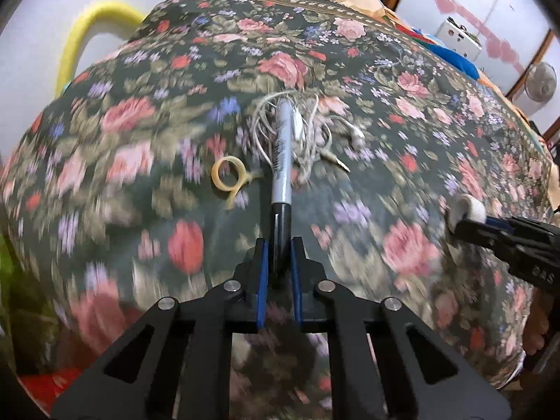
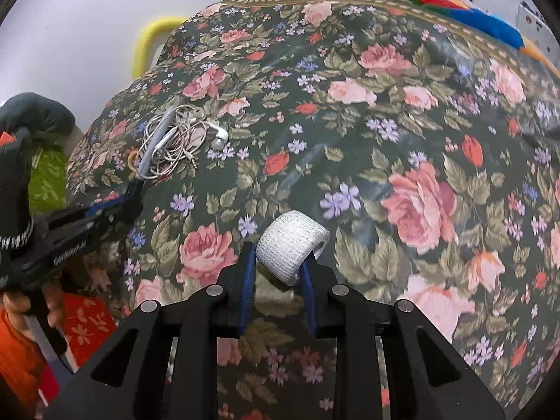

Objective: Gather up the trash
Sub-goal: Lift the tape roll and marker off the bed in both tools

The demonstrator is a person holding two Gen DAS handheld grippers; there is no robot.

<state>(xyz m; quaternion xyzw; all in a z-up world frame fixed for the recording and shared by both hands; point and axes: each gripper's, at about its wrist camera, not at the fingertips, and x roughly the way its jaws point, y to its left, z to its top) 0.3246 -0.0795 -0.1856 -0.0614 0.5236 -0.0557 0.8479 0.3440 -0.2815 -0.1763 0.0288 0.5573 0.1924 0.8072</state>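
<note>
Now the left claw point(image 1: 279, 245) pinches a silver marker point(image 1: 282, 147) by its black cap, the barrel pointing over tangled white earphones point(image 1: 315, 133) on the floral bedspread point(image 1: 402, 112) — a rubber band point(image 1: 227, 175) lies just beside. Meanwhile the right claw point(image 2: 278, 255) grips a white bandage roll point(image 2: 290, 248) — above the bedspread.

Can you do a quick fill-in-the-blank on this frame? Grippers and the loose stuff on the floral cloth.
1. The left gripper is shut on a ____.
2. The right gripper is shut on a white roll of ____.
3. The tangled earphones lie on the floral ____.
4. Beside the earphones lies a tan rubber ____.

Missing words: marker; bandage; cloth; band
</note>
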